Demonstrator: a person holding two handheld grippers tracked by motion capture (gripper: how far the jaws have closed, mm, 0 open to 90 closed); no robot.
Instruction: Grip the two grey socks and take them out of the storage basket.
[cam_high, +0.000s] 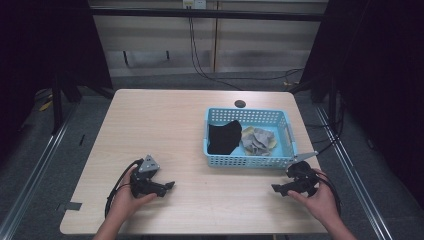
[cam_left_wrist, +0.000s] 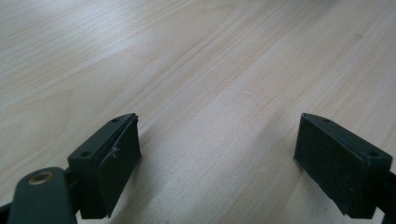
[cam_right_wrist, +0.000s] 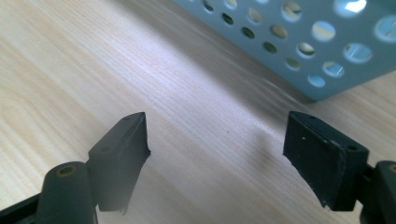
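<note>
1. The left gripper has its jaws spread wide with nothing between them; its own view shows bare pale wood of the table in the gap.
2. In the high view the left gripper lies at about 7 o'clock on the table, held in the person's left hand, with its tips pointing toward 3 o'clock.
3. The right gripper also has its jaws parted, holding nothing; only wood grain lies between the pads.
4. In the high view the right gripper sits at about 5 o'clock on the table, in the right hand, with its tips pointing toward 9 o'clock.
5. From the right gripper's own view, the perforated wall of the blue basket stands at about 1 o'clock, near the jaws but apart from them.
6. In the high view the blue basket stands just past the right gripper, at about 3 o'clock from the table's middle.
7. Inside the basket, a black cloth lies in the 9 o'clock half.
8. A crumpled grey cloth lies in the 3 o'clock half, just beside the black one.
9. The two grippers are well apart, with bare tabletop between them.
</note>
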